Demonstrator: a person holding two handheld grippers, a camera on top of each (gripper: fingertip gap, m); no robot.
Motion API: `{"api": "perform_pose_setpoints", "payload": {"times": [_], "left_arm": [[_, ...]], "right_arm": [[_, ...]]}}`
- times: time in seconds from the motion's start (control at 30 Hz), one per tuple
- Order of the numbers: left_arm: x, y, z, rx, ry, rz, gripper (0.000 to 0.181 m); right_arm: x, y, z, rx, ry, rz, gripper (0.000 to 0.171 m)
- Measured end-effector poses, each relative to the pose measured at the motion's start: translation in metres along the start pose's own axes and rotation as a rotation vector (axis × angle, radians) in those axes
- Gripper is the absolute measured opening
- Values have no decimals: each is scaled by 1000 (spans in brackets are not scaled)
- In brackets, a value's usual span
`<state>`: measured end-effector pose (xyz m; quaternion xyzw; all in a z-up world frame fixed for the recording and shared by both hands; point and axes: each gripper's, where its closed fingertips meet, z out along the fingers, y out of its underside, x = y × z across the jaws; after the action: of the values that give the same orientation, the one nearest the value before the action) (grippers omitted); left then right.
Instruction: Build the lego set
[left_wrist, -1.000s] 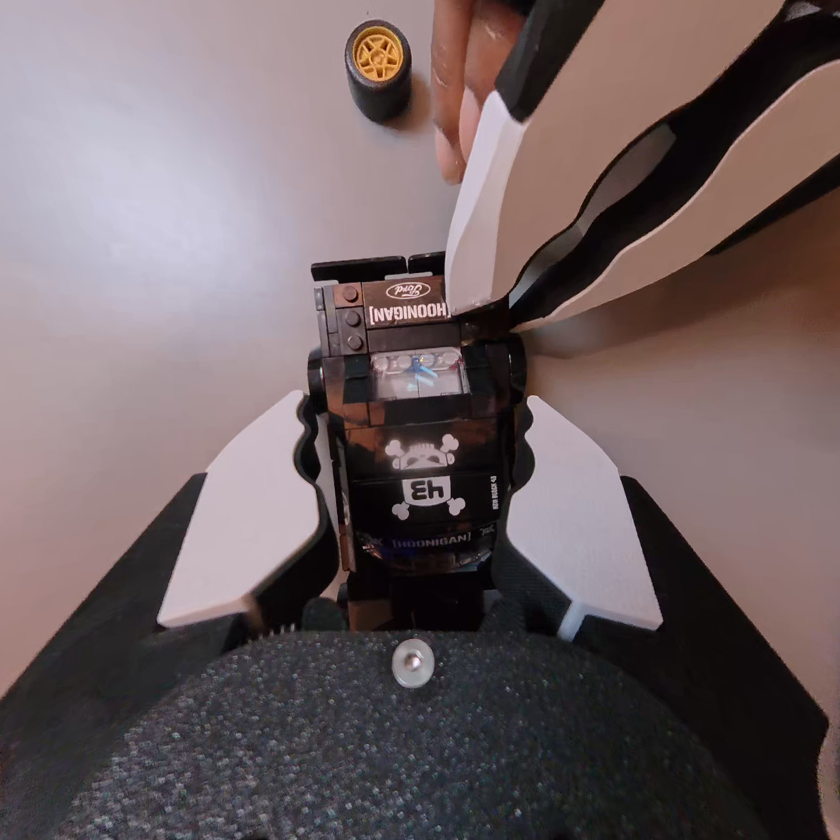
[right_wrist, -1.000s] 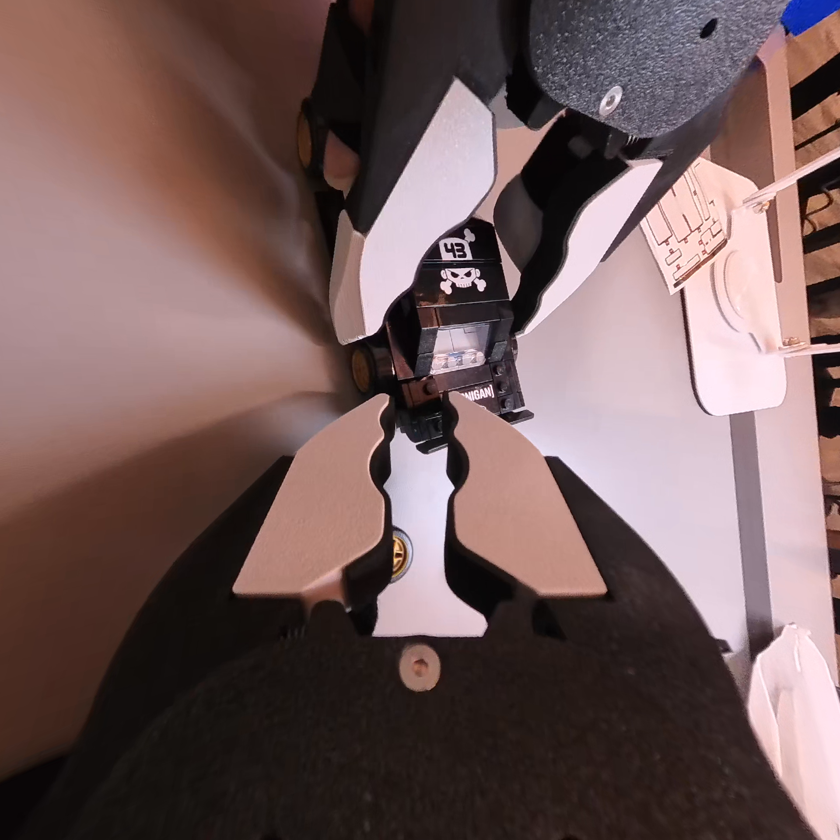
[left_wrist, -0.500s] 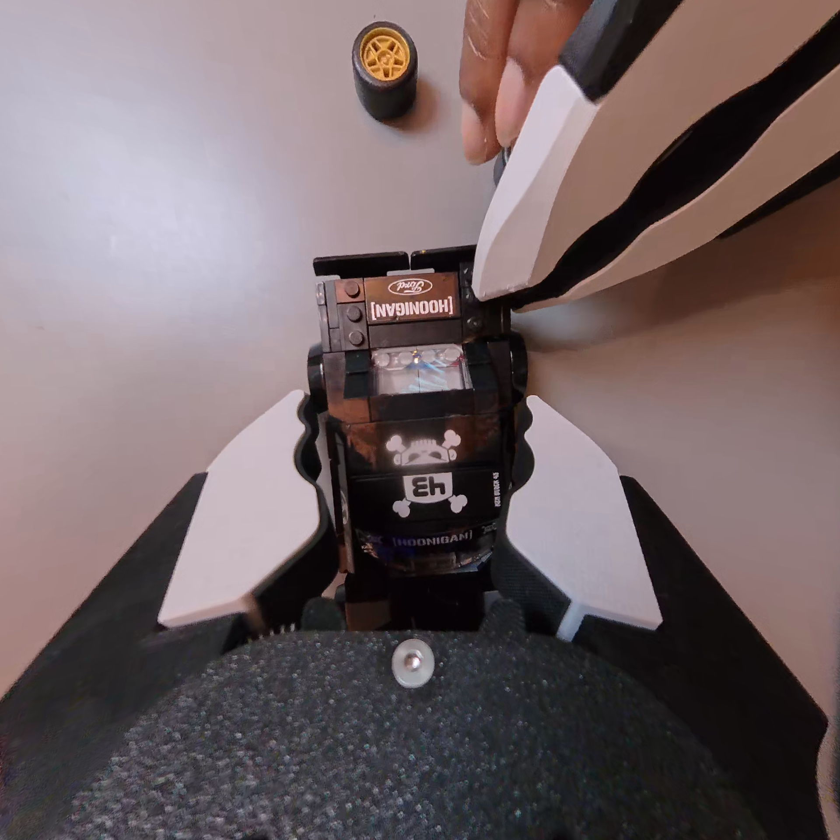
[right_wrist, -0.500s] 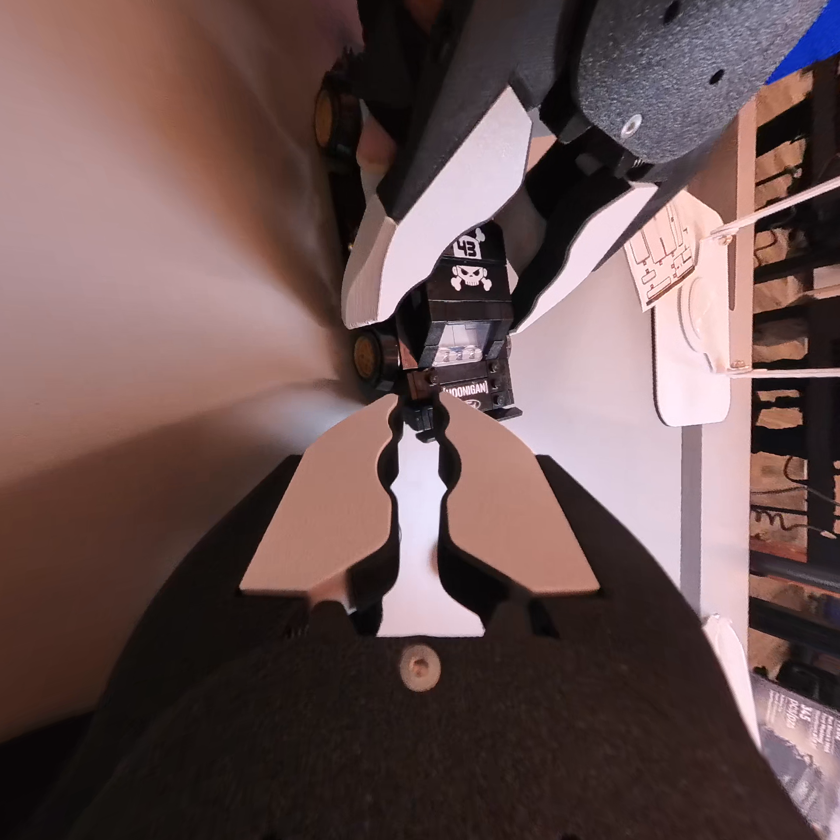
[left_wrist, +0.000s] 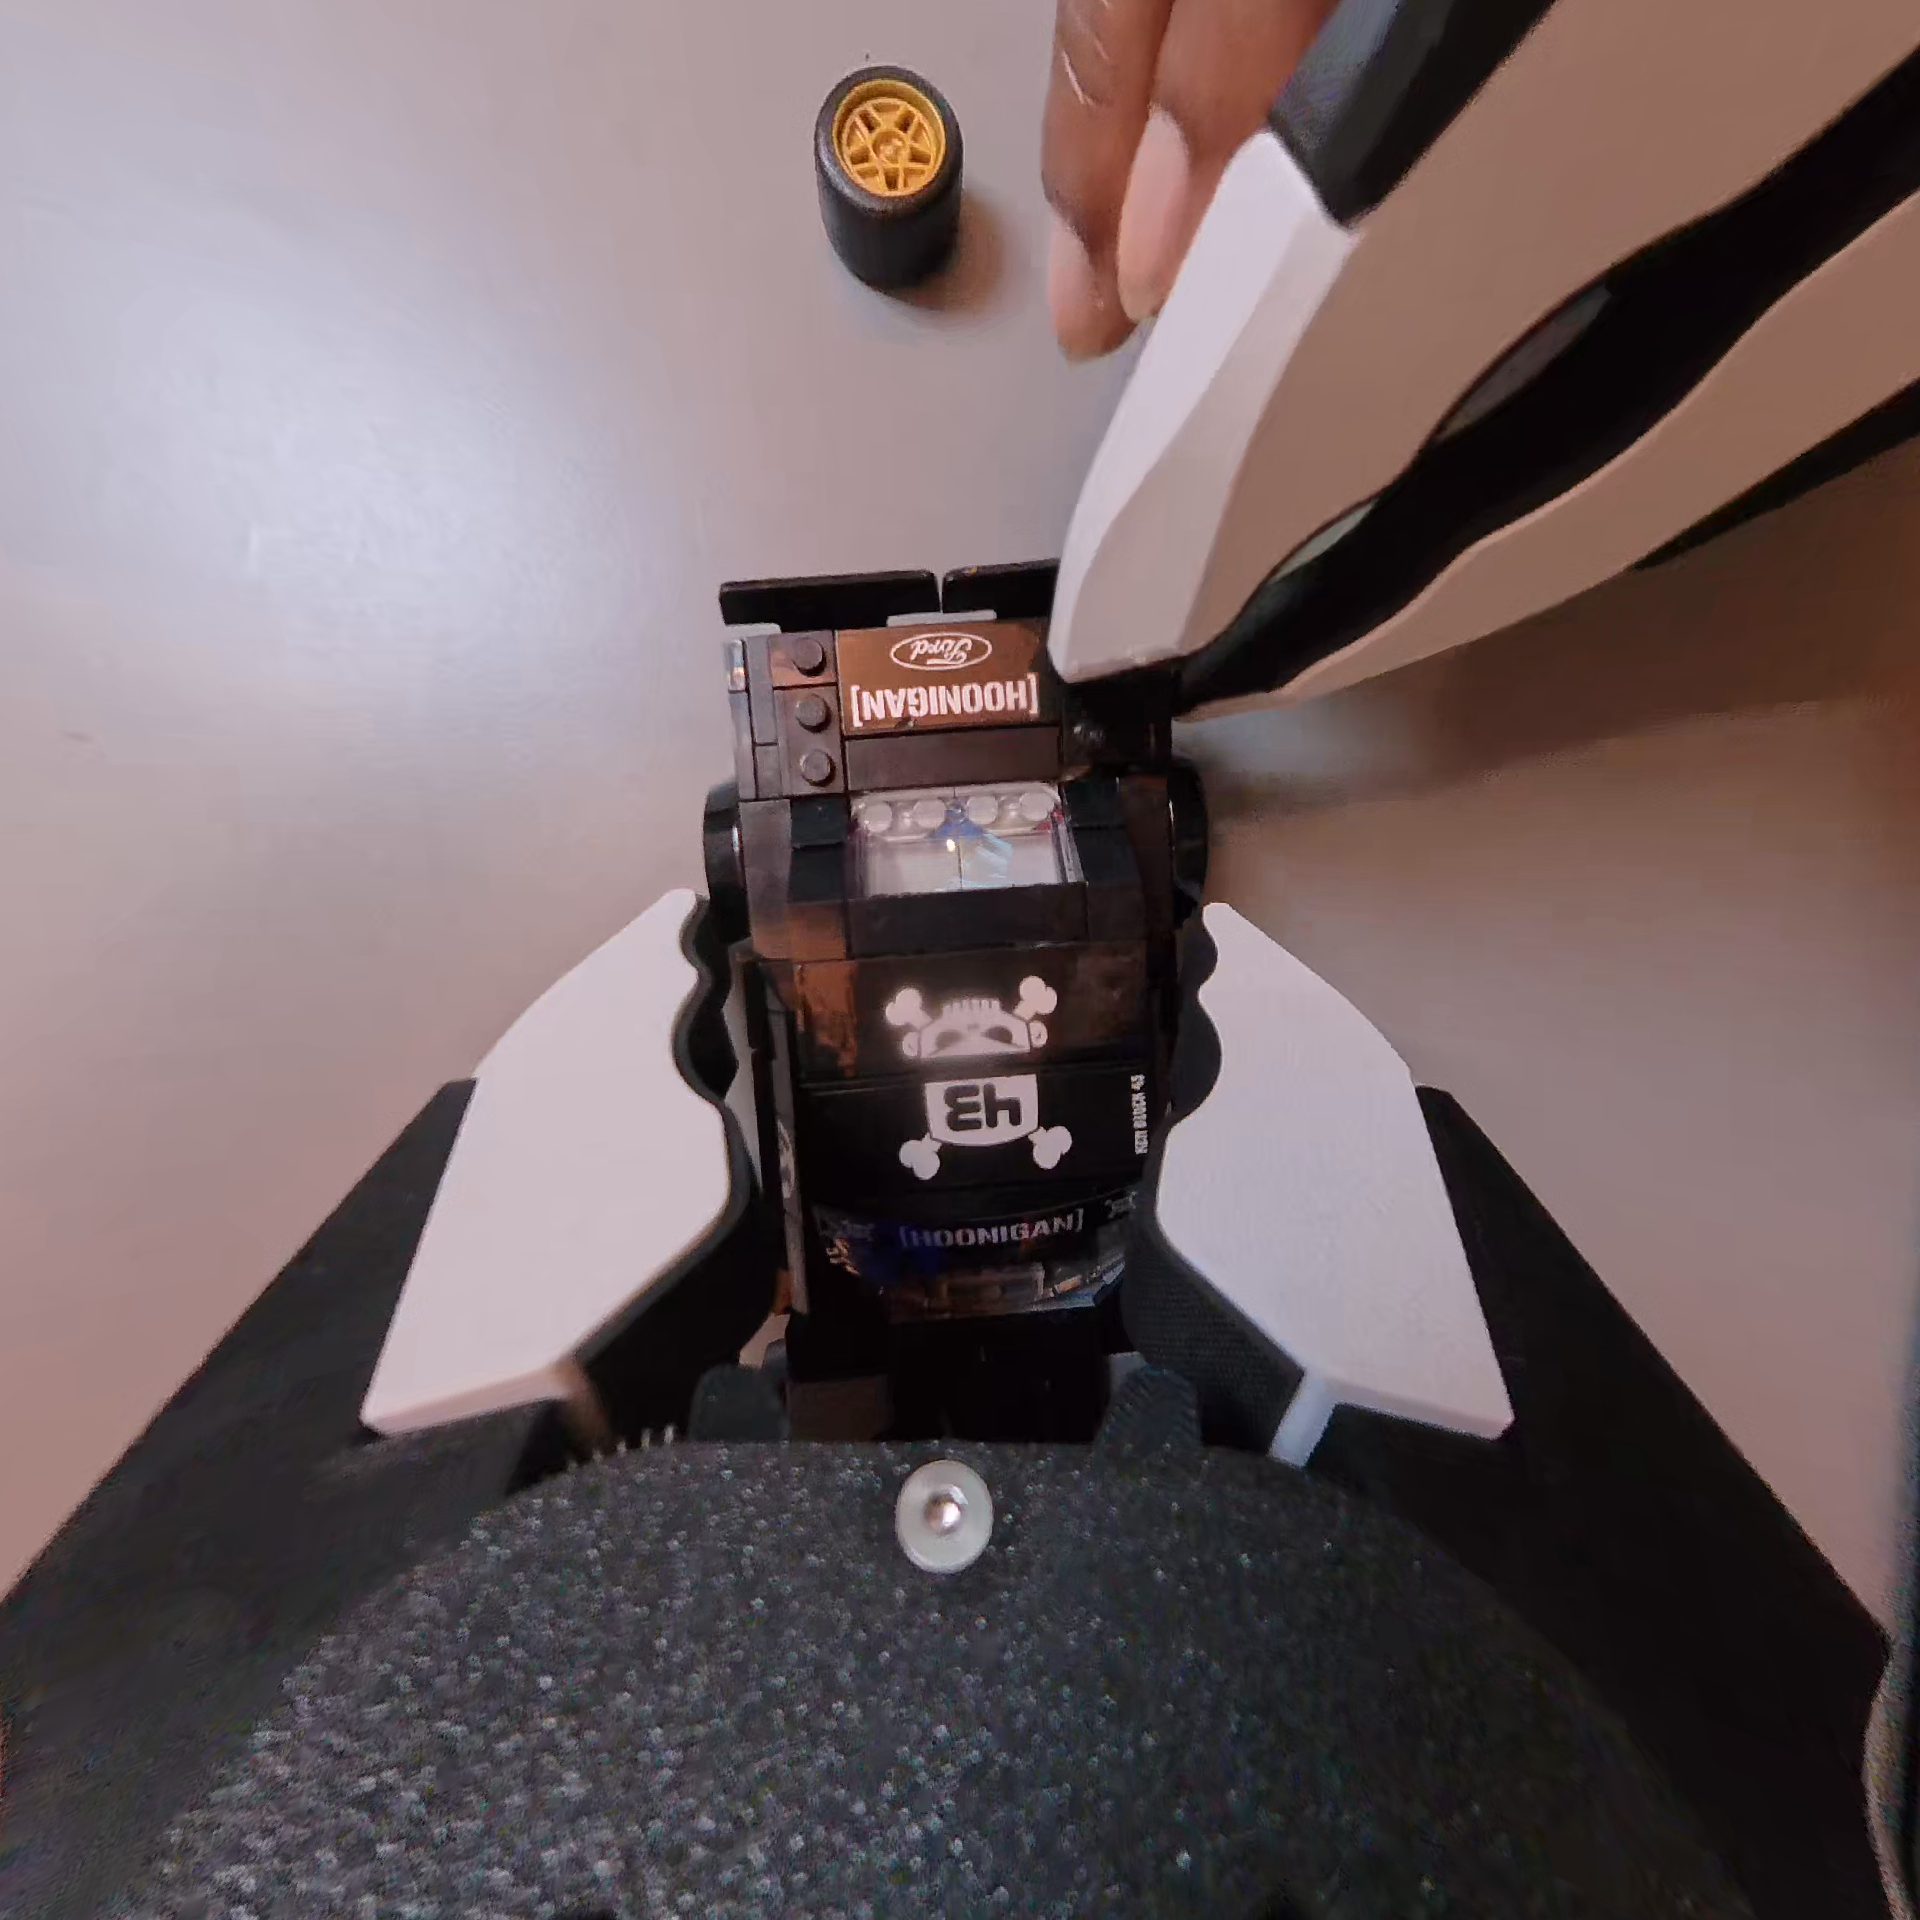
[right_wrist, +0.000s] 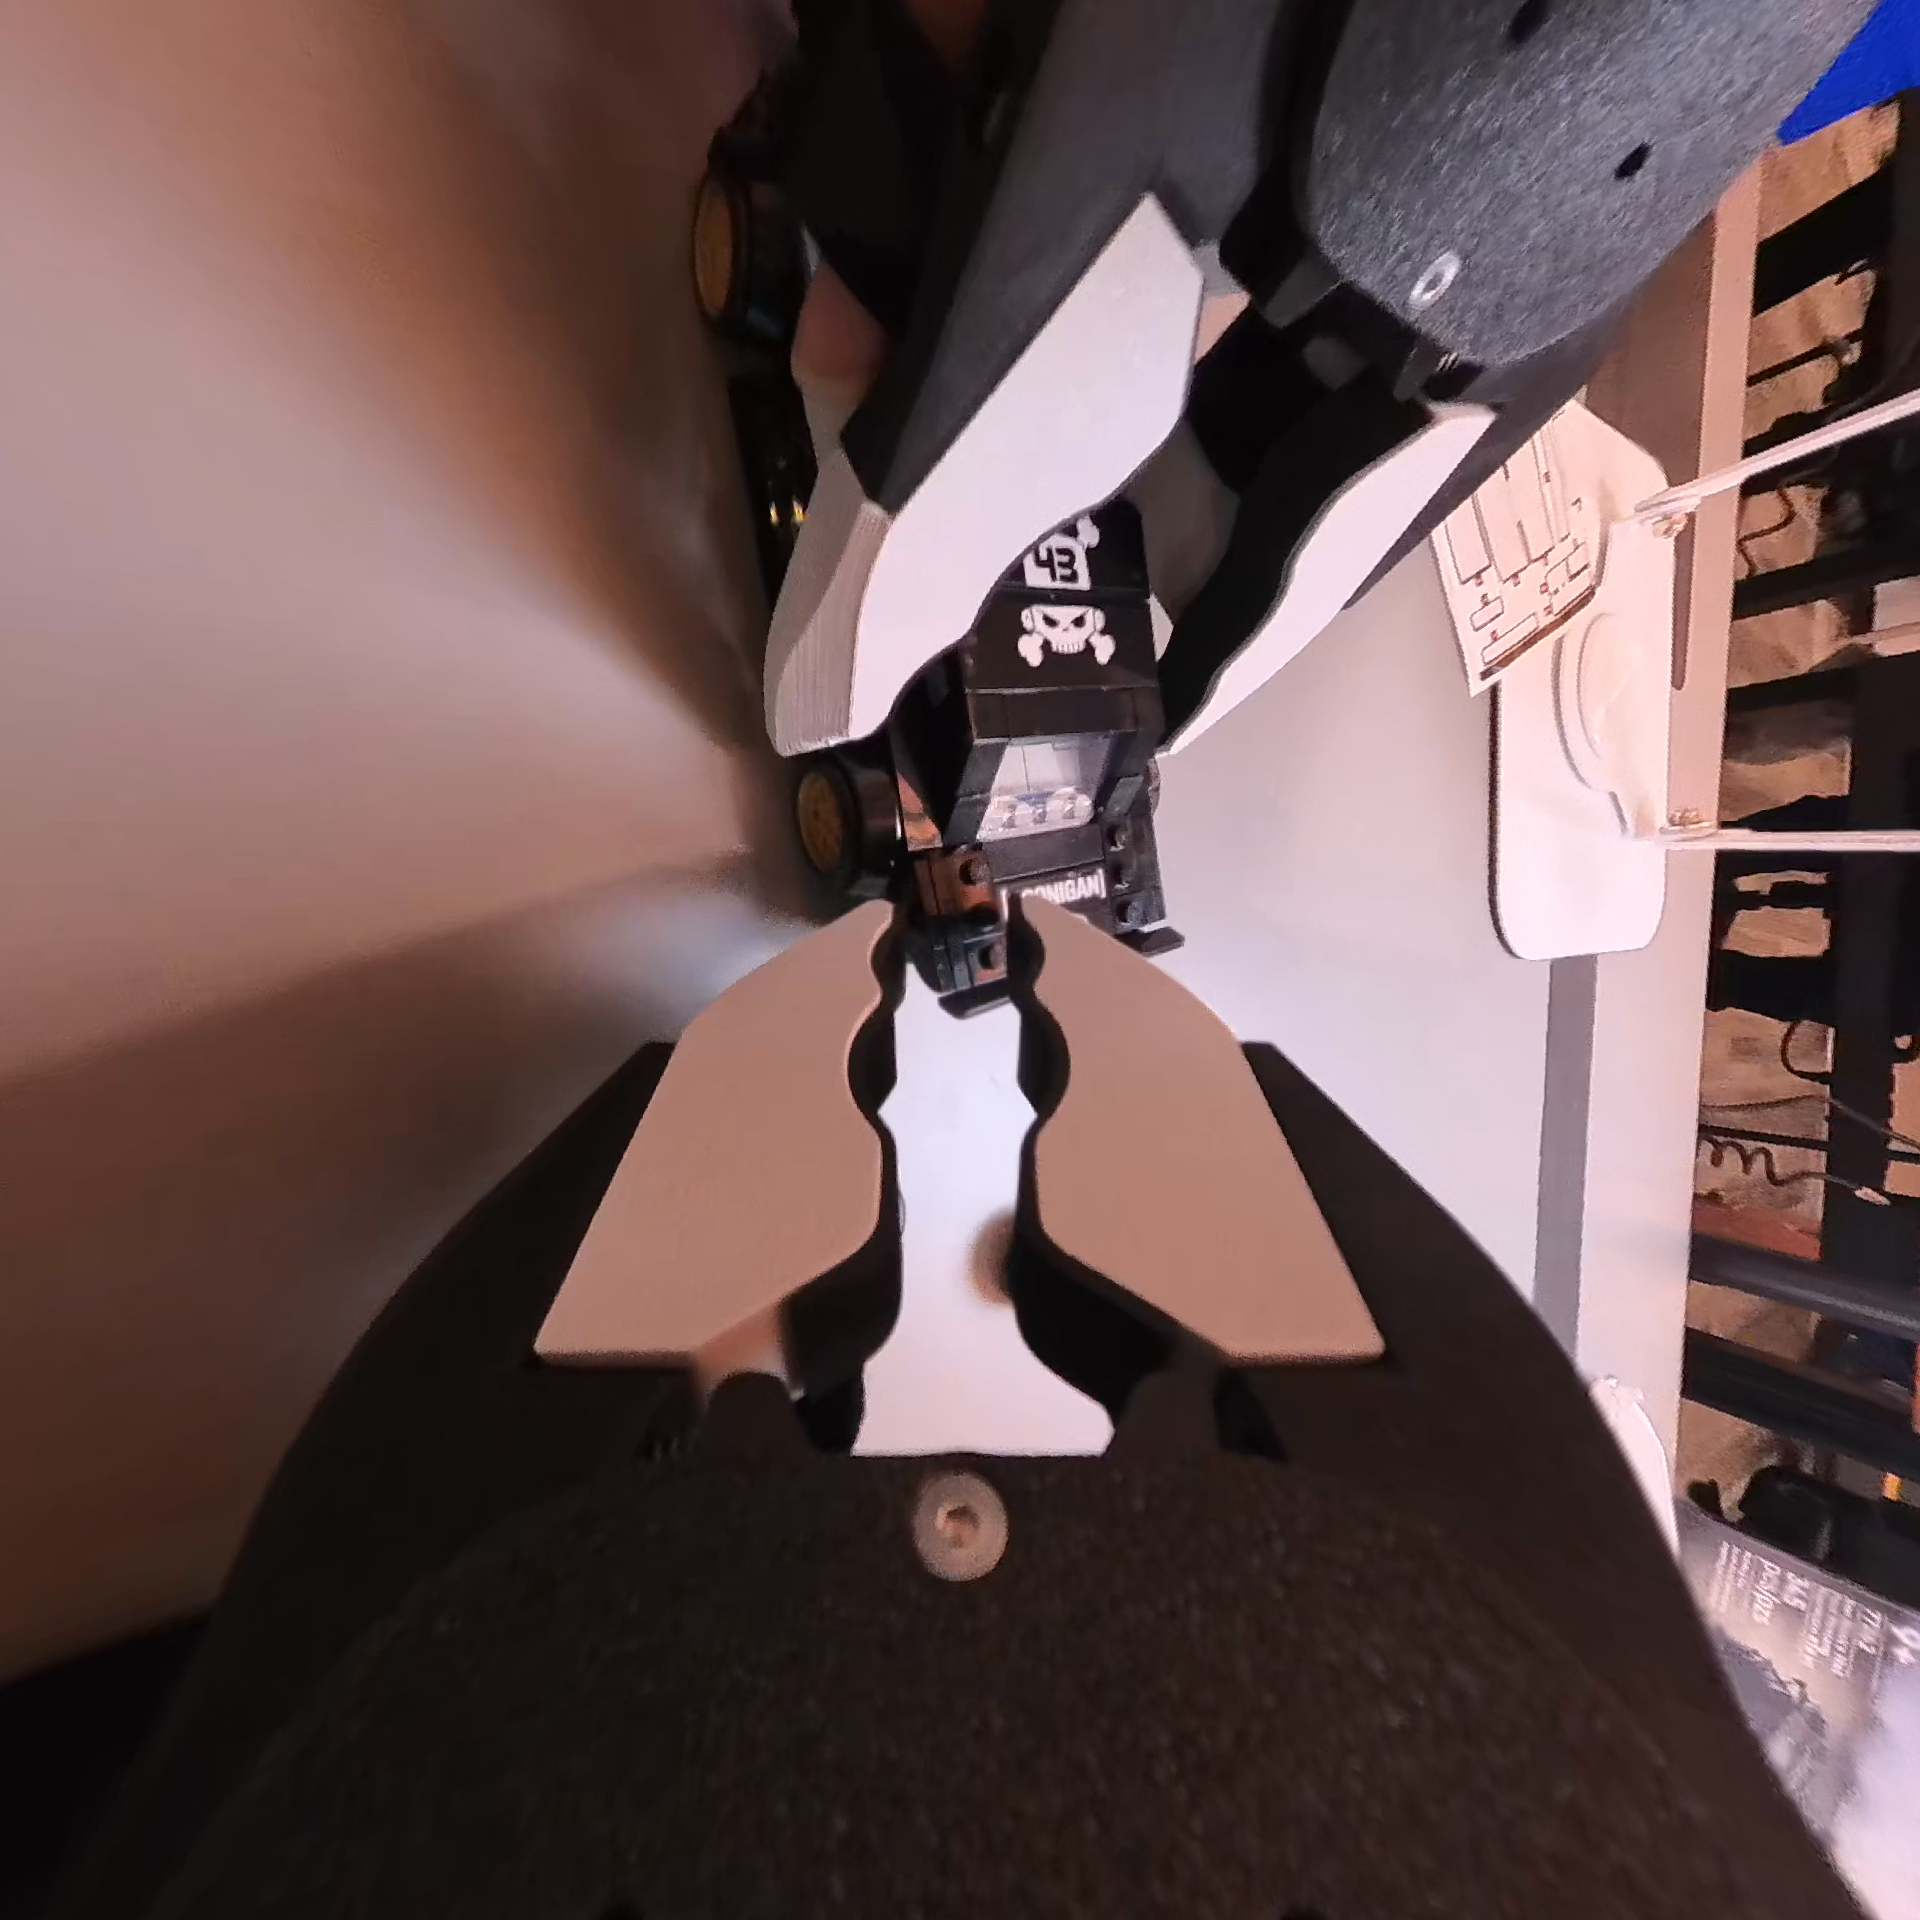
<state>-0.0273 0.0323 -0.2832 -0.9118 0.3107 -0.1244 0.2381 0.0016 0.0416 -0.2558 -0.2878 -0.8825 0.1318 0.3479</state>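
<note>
- Your left gripper (left_wrist: 951, 1049) clamps the black lego car (left_wrist: 945, 1039) by its sides, nose pointing to 12 o'clock.
- Your right gripper (right_wrist: 951, 940) has its fingers narrowed around the car's front corner, though whether they actually pinch it is unclear.
- A loose gold-rimmed wheel (left_wrist: 888, 203) lies on the grey table (left_wrist: 364, 520) at 12 o'clock, near your fingers (left_wrist: 1122, 177).

Our left gripper (left_wrist: 951, 1039) points toward twelve o'clock, its jaws clamped on both flanks of the toy car (left_wrist: 951, 1049). Our right gripper (right_wrist: 951, 925) comes in from two o'clock in the left wrist view, jaws nearly together, tips pinching the car's far corner. Bare fingers (left_wrist: 1122, 197) show behind it.
</note>
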Motion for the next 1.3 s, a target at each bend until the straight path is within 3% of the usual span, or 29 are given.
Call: {"api": "perform_pose_setpoints", "payload": {"times": [0.6, 1.07, 1.3], "left_arm": [[0, 0, 0, 15, 12, -8, 83], [0, 1, 1, 24, 19, -23, 83], [0, 1, 1, 26, 19, -25, 83]], "right_arm": [[-1, -2, 2, 162, -42, 200, 18], [-1, -2, -2, 87, 48, 45, 13], [-1, -3, -1, 131, 54, 58, 14]]}}
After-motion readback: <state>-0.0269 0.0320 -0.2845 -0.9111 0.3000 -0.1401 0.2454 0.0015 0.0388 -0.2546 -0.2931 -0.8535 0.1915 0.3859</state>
